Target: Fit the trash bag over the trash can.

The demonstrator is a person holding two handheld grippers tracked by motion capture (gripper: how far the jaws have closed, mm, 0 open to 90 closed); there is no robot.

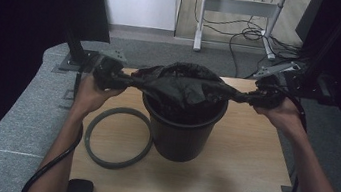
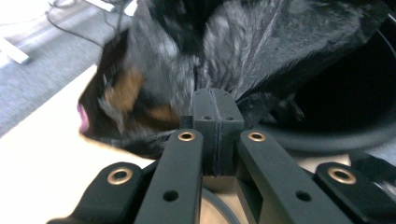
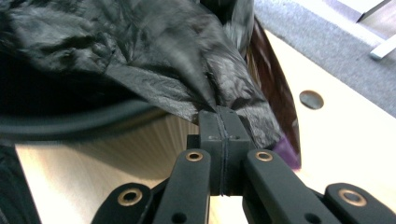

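The black bag (image 1: 180, 85) is sitting in the bin (image 1: 181, 128) on the worktop (image 1: 240, 161), stretched sideways. The left hand-held gripper (image 1: 111, 75) and right hand-held gripper (image 1: 264, 95) are each clenching a bag corner, forearms spreading wide. The high view is showing a grey ring (image 1: 117, 138) beside the bin.

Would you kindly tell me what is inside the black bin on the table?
A black plastic bag sits in the bin, its top pulled sideways above the rim. Whatever lies beneath the bag is covered and cannot be seen.

Both grippers, left (image 1: 111, 75) and right (image 1: 265, 94), clamped a black bag (image 1: 180, 85) stretched over the bin (image 1: 181, 133); a grey ring (image 1: 117, 139) lay on the desk (image 1: 245, 162).
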